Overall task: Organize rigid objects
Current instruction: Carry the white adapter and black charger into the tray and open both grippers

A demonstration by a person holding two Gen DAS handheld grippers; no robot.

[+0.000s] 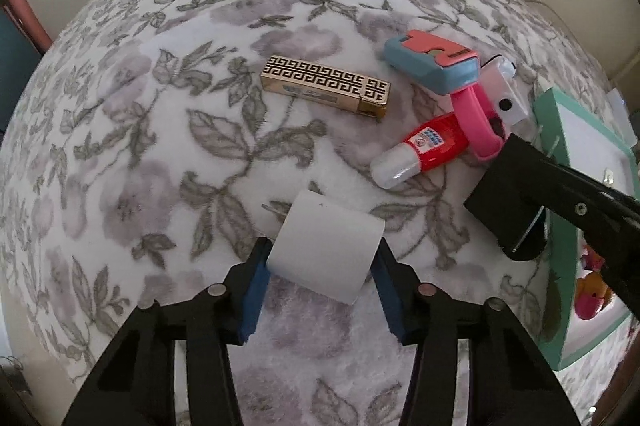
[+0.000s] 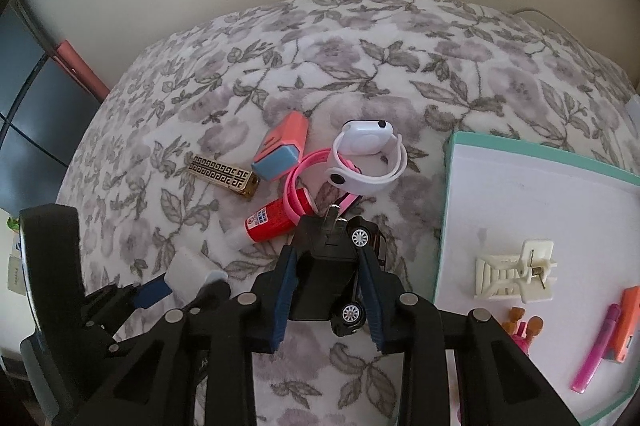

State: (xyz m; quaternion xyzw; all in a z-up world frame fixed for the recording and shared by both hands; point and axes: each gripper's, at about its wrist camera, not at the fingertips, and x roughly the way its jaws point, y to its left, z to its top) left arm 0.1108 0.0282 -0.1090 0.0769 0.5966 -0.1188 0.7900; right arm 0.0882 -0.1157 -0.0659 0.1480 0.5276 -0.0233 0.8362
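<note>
Both grippers clamp light, rigid items on the flowered blanket.

Nearest, the left gripper (image 1: 322,266) pinches a smooth white cylinder (image 1: 326,250) across its curved sides; the right gripper (image 2: 326,286) squeezes a black plug adapter (image 2: 325,266), toy car (image 2: 356,274) alongside; the tray (image 2: 448,185) is right.

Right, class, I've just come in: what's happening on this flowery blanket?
A person is sorting small things with two handheld grippers. The left gripper has closed on a white roll. The right gripper grips a black plug, with a toy car beside it. A gold box, glue bottle and watches still lie loose beside the tray.
</note>
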